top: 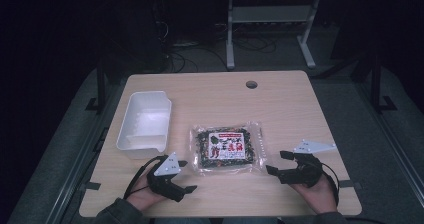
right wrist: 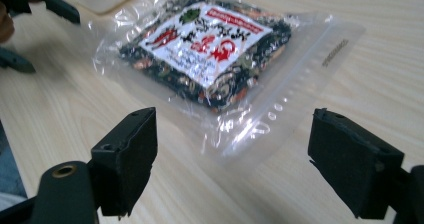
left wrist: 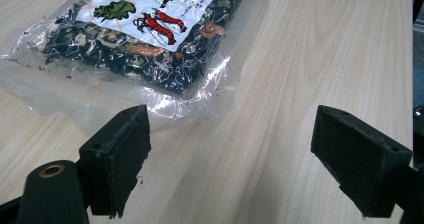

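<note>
1. I see the clear packet (top: 228,148) of dark dried food lying flat on the counter (top: 280,104), near the middle and a little toward the near edge, its white and red label facing up.
2. My left hand-held gripper (top: 186,176) sits close to the near edge, just left of the packet, jaws spread wide with nothing between them; in the left gripper view the packet (left wrist: 145,29) lies just ahead of the jaws, apart from them.
3. My right hand-held gripper (top: 279,162) rests to the right of the packet, also released and holding nothing; in the right gripper view the packet's (right wrist: 210,49) sealed edge lies just ahead of the jaws.
4. A white tray (top: 145,125) stands near the left edge, beside the packet.
</note>
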`<state>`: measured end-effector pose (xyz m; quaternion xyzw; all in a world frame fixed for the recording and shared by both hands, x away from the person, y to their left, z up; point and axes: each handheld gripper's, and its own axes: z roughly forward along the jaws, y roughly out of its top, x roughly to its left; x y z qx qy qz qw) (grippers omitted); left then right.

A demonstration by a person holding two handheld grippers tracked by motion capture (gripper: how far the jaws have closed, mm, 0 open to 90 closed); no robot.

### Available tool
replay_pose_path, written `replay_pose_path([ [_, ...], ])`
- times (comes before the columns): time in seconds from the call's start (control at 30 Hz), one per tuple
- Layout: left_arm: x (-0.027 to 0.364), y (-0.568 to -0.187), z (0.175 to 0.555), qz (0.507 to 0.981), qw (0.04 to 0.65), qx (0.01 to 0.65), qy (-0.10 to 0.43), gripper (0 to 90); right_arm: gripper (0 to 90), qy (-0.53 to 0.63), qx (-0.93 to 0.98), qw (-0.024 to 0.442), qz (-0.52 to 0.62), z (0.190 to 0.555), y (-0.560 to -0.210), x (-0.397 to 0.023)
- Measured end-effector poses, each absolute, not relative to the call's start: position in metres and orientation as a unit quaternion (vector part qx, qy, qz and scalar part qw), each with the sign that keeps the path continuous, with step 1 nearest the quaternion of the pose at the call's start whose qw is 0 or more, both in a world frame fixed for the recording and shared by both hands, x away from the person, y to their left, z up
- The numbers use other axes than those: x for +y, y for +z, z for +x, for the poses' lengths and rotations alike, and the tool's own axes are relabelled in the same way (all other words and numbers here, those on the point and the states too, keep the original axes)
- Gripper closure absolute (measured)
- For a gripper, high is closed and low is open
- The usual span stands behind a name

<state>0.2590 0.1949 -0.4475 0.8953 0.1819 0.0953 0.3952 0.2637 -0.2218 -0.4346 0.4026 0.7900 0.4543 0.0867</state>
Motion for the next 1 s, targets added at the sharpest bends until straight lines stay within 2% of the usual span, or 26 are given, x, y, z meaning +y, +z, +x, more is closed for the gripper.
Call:
replay_pose_path([
  [0.43,0.193,-0.448,0.26,0.894,0.399,0.18,0.098,15.5,17.8,0.449,0.789,0.08,0.411,0.281,-0.435,-0.209],
  [1.0,0.189,-0.449,0.262,0.893,0.397,0.184,0.103,16.4,20.6,0.421,0.79,0.071,0.44,0.292,-0.441,-0.207],
])
